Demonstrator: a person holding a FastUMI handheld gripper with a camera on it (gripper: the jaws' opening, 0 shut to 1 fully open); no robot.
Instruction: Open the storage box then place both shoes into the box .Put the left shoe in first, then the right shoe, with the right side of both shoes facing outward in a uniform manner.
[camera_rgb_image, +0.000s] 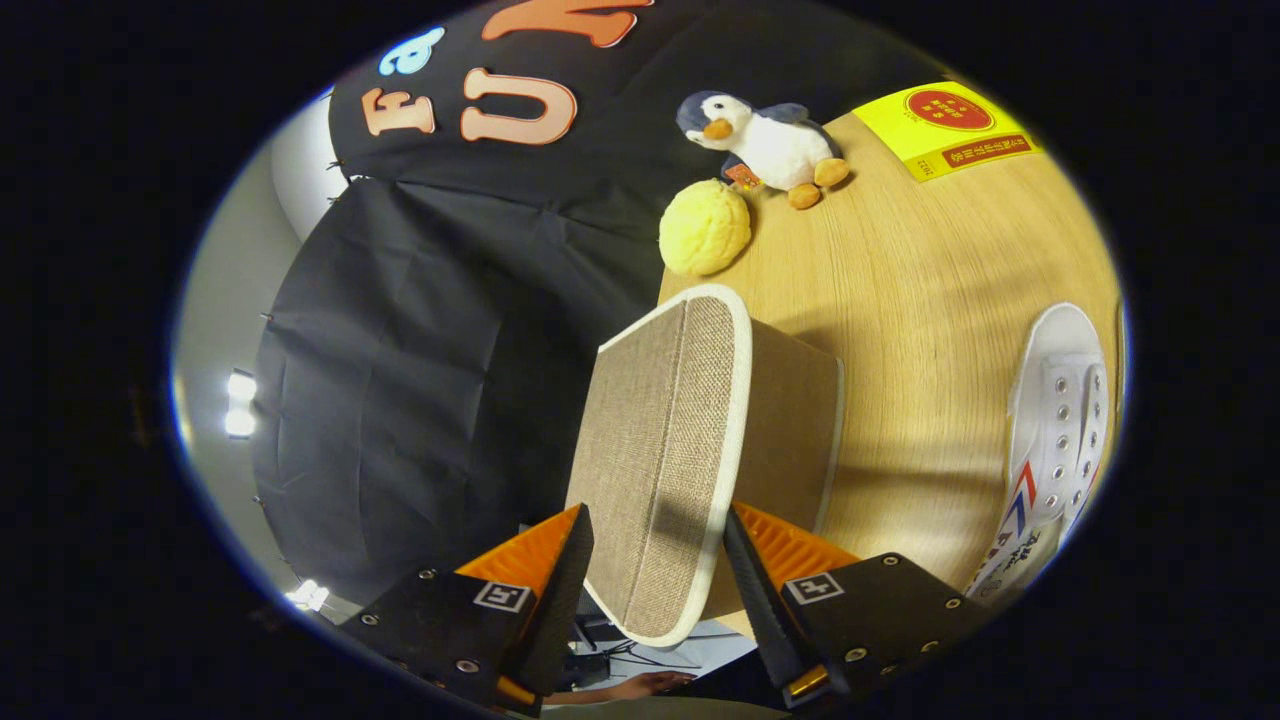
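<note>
The storage box (790, 420) is brown with a beige woven lid (650, 440) edged in white, and it stands on the wooden table (900, 290). My gripper (656, 518) is shut on the near end of the lid, one orange-and-black finger (560, 560) pressing each side of it. The lid stands on edge against the box. A white lace-up shoe (1055, 420) with red and blue stripes lies on the table beyond the box, apart from it. The inside of the box is hidden.
A plush penguin (770, 140), a yellow bumpy ball (704, 228) and a yellow booklet (945, 125) lie at the table's far end. Black cloth hangs past the table's edge. A person's hand (640, 686) shows below the fingers.
</note>
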